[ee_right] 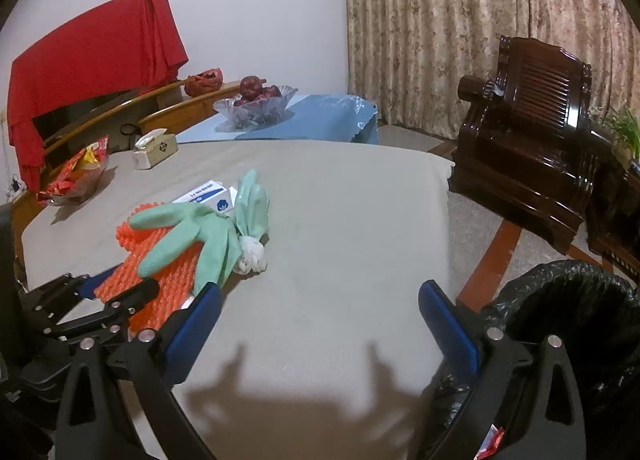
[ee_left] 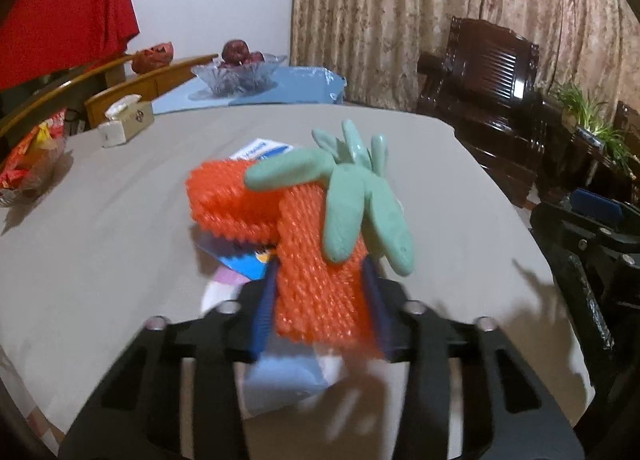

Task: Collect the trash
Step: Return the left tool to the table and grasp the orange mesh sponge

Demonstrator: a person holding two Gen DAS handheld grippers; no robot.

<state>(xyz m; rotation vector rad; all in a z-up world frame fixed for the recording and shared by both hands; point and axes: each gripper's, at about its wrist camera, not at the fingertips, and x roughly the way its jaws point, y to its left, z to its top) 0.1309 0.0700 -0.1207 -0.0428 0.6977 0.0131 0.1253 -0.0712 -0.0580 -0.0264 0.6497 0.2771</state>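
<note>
Orange foam netting (ee_left: pixel 316 280) clamped between my left fingers (ee_left: pixel 264 312), green glove (ee_left: pixel 352 200) draped beyond tips; right fingers (ee_right: pixel 448 324) spread, empty.

Around you stands a plain pale wall (ee_right: pixel 256 20) beside floral beige curtains (ee_right: pixel 460 20), a dark carved wooden armchair (ee_right: pixel 532 132) on tiled floor (ee_right: pixel 404 132), and a grey-clothed table (ee_right: pixel 340 220) with a blue-clothed table (ee_right: pixel 320 120) behind it.

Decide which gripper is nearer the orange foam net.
Left. The left gripper is shut on the orange foam net; the right gripper hangs open beside it, over bare tablecloth.
</note>
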